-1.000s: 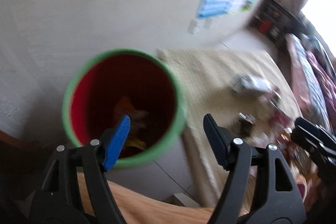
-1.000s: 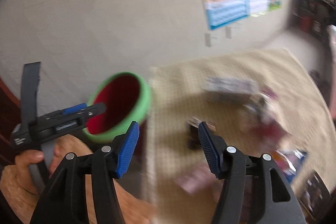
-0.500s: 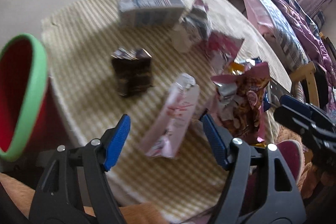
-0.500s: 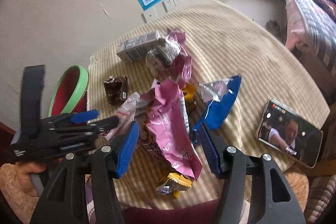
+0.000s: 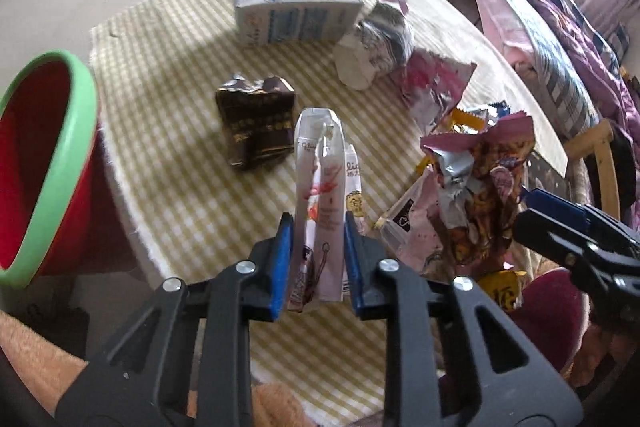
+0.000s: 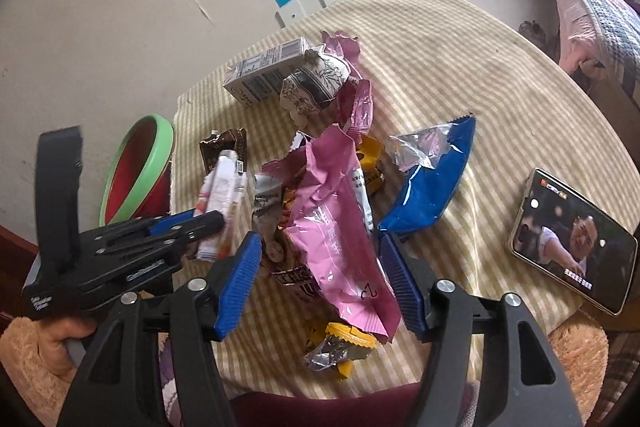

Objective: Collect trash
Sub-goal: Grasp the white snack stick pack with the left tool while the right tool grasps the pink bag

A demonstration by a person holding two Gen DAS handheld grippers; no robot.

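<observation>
Pink-white pouch point(image 5: 320, 203) pinched betw left tongs point(image 5: 317, 247), just closing

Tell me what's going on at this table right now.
A person is clearing snack trash with a claw in each hand. The left claw has just closed on a white and pink pouch. The right claw is open around a big pink wrapper, not gripping it. The red bin waits by the table's edge.
</observation>
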